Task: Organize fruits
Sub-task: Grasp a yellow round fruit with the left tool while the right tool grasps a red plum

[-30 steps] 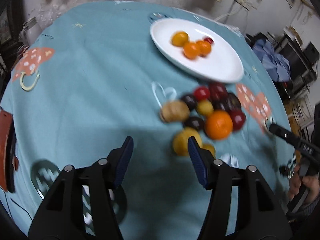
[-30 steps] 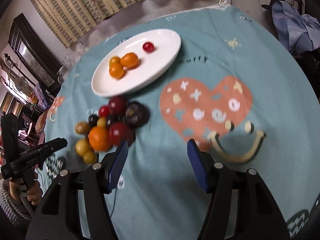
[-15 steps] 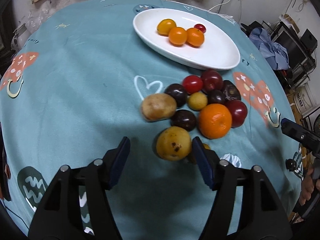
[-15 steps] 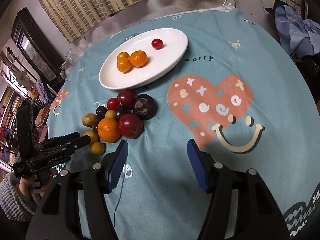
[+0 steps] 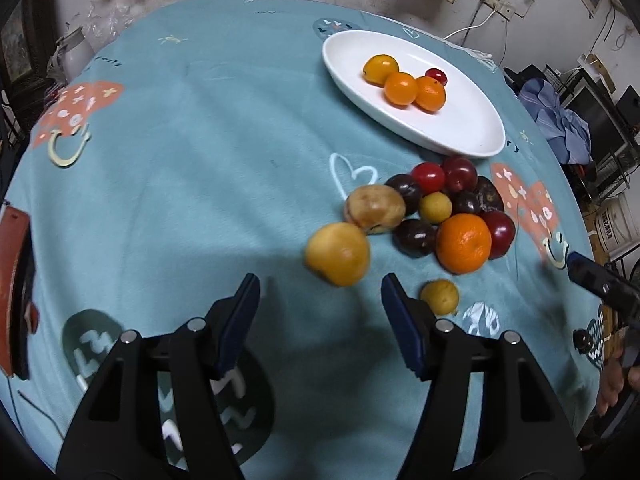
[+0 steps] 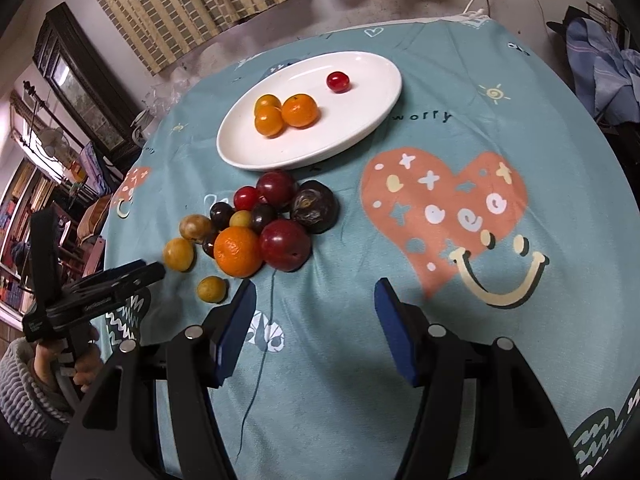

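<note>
**Loose fruit heaped beside a part-filled plate**

A heap of fruit lies on the teal tablecloth (image 6: pixel 460 360), just beside the near rim of the white oval plate (image 6: pixel 360 120): a large orange (image 6: pixel 238 251), a big red plum (image 6: pixel 285 250), darker plums, a cherry tomato (image 6: pixel 245 197) and small yellow fruits. One yellow fruit (image 5: pixel 338 253) sits at the heap's edge, ahead of the left gripper (image 5: pixel 318 320) and beyond its fingertips — the jaws are closing, with nothing between the pads. A smaller yellow fruit (image 5: pixel 439 297) lies apart, just beside that gripper's right finger. The plate holds three orange fruits (image 6: pixel 299 110) touching one another and a red cherry tomato (image 6: pixel 338 81) set apart. The right gripper (image 6: pixel 314 320) hangs over bare cloth near the heart print, jaws apart and empty.
</note>
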A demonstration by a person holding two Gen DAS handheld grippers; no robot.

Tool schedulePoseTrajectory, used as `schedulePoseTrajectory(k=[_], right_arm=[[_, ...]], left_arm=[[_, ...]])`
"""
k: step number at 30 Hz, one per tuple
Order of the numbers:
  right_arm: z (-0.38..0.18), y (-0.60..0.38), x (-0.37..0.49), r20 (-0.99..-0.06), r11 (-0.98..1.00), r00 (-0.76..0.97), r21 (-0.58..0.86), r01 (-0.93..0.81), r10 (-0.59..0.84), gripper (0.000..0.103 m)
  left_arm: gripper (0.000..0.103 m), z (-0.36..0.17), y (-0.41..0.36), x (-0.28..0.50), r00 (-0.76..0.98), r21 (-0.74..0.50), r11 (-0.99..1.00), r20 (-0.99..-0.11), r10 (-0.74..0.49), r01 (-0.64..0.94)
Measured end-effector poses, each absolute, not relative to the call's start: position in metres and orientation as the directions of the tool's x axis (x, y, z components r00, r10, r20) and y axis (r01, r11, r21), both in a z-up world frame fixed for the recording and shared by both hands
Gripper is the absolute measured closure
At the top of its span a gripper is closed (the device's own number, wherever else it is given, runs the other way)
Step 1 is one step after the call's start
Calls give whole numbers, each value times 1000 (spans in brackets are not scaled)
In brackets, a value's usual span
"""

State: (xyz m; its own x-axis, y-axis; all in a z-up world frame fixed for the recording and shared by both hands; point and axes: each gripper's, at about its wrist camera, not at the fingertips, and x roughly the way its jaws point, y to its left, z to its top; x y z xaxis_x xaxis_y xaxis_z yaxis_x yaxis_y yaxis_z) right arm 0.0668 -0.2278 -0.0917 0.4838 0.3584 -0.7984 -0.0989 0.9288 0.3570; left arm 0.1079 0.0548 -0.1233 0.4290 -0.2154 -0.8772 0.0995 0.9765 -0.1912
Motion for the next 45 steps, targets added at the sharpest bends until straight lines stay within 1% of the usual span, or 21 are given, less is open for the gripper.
schedulePoseTrajectory(k=[7, 10, 12, 13, 16, 20, 22, 24, 26, 29, 33, 34, 35, 38, 45], right_arm=[[-95, -237, 65, -800, 929, 490, 366, -60, 347, 41], [-96, -237, 65, -802, 930, 488, 364, -57, 344, 41], [-97, -235, 66, -804, 932, 487, 356, -64, 341, 41], [-97, -234, 66, -804, 933, 488, 353, -68, 340, 41], [-97, -230, 68, -799, 932, 491, 350, -88, 347, 41], [-97, -211, 83, -784, 919, 480, 358, -168, 393, 41], [-103, -203, 96, -795, 918, 460, 353, -180, 396, 41], [-111, -197, 108, -811, 922, 440, 342, -180, 386, 45], [-119, -194, 116, -822, 922, 416, 345, -177, 388, 51], [-128, -191, 124, -834, 922, 393, 348, -171, 387, 52], [-137, -190, 131, -822, 901, 369, 403, -162, 434, 52], [-138, -190, 132, -816, 897, 373, 409, -166, 441, 53], [-138, -189, 132, -811, 894, 376, 414, -174, 448, 58], [-138, -192, 129, -807, 890, 377, 421, -175, 456, 62], [-127, -210, 103, -789, 883, 401, 446, -146, 466, 63]], left_arm=[[41, -132, 48, 123, 414, -191, 976, -884, -216, 102], [52, -137, 48, 129, 402, -210, 972, -885, -233, 102], [61, -140, 45, 130, 397, -218, 969, -884, -247, 117], [64, -141, 44, 129, 396, -224, 967, -882, -255, 125], [64, -138, 41, 125, 404, -210, 968, -880, -249, 138], [64, -131, 43, 113, 417, -209, 968, -874, -247, 136], [64, -127, 45, 108, 422, -211, 968, -872, -250, 137], [64, -123, 47, 105, 427, -213, 968, -869, -251, 135], [64, -119, 49, 103, 434, -217, 968, -865, -251, 128], [64, -117, 48, 102, 438, -225, 966, -861, -258, 125], [64, -120, 45, 101, 426, -226, 965, -866, -261, 132], [64, -121, 43, 102, 420, -225, 965, -869, -262, 137], [64, -122, 41, 102, 417, -223, 964, -870, -263, 142], [64, -123, 35, 103, 409, -223, 962, -872, -269, 157], [64, -112, 18, 109, 411, -235, 950, -860, -302, 206]])
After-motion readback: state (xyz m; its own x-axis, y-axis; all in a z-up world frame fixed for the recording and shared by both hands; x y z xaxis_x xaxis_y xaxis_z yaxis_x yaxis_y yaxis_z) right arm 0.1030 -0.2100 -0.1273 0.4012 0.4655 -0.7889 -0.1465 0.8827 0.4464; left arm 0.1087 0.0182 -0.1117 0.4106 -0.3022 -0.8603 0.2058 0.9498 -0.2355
